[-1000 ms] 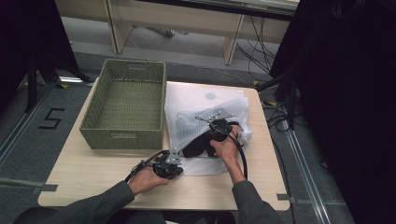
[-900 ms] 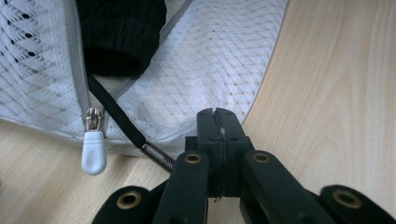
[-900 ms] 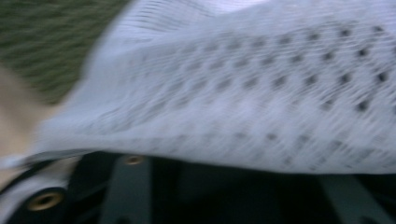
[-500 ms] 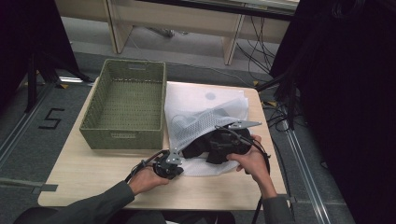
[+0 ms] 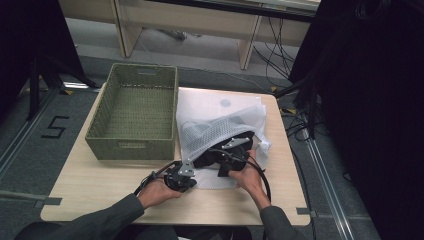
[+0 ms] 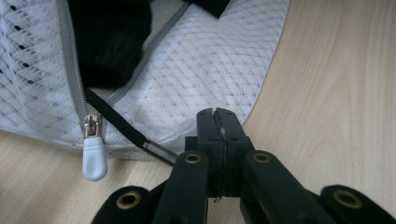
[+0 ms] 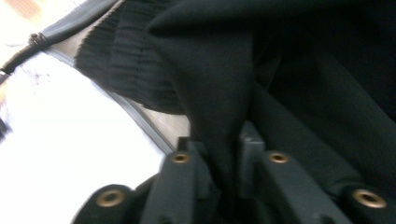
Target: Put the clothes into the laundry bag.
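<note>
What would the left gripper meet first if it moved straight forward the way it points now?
Probably the white mesh bag: its edge lies just past the shut tips of the left gripper, with bare table to the side. Depth is hard to judge.

On the worktop [image 5: 105,185] stood one green woven basket [image 5: 134,111] and lay one white mesh laundry bag [image 5: 215,125] with one black garment [image 5: 227,145] in it. The bag had one white zipper pull [image 6: 94,154]. Two tongs were there: left tongs [image 5: 181,176] and right tongs [image 5: 227,160].
</note>
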A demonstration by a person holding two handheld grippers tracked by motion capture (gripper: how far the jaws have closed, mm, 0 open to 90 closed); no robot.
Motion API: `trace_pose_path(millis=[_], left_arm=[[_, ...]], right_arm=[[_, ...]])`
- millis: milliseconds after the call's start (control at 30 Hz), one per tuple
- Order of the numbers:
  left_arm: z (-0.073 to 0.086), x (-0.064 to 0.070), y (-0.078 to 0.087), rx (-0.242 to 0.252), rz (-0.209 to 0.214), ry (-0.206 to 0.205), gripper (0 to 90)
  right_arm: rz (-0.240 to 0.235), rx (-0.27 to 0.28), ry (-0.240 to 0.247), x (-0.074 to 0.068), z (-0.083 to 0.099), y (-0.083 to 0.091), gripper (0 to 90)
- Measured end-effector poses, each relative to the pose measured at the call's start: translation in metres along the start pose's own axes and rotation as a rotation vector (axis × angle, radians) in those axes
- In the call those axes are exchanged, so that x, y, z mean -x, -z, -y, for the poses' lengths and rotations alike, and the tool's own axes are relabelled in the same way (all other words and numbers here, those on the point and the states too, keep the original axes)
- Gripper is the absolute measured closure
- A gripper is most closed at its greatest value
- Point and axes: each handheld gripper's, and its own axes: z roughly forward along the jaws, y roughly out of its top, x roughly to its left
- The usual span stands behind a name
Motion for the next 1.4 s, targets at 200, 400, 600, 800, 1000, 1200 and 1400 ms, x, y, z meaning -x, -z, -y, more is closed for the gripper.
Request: trace_pose_path(millis=[200, 400, 600, 800, 1000, 1200, 1400], left_arm=[[0.002, 0.007, 0.001, -0.007, 0.025, 0.089, 89.2], [0.002, 0.003, 0.003, -0.012, 0.010, -0.021, 89.2], [0.001, 0.001, 0.004, -0.026, 0.024, -0.011, 89.0], [0.001, 0.000, 0.005, -0.029, 0.030, -0.015, 88.9], [0.001, 0.000, 0.005, -0.033, 0.021, -0.032, 88.8], [0.001, 0.000, 0.005, -0.031, 0.032, -0.019, 88.9], [0.001, 0.000, 0.005, -0.036, 0.031, -0.037, 89.0]], right_arm=[[-0.028, 0.074, -0.125, -0.006, -0.032, -0.019, 86.6], [0.049, 0.120, -0.171, 0.018, -0.040, -0.045, 86.6], [-0.020, 0.149, -0.183, 0.022, -0.038, -0.032, 70.8], [-0.063, 0.157, -0.094, 0.019, -0.031, 0.020, 47.8], [-0.037, 0.031, -0.139, 0.013, -0.002, 0.018, 39.1], [0.044, -0.016, -0.058, 0.005, -0.005, -0.018, 55.0], [0.102, 0.004, -0.006, 0.011, -0.020, -0.025, 83.8]])
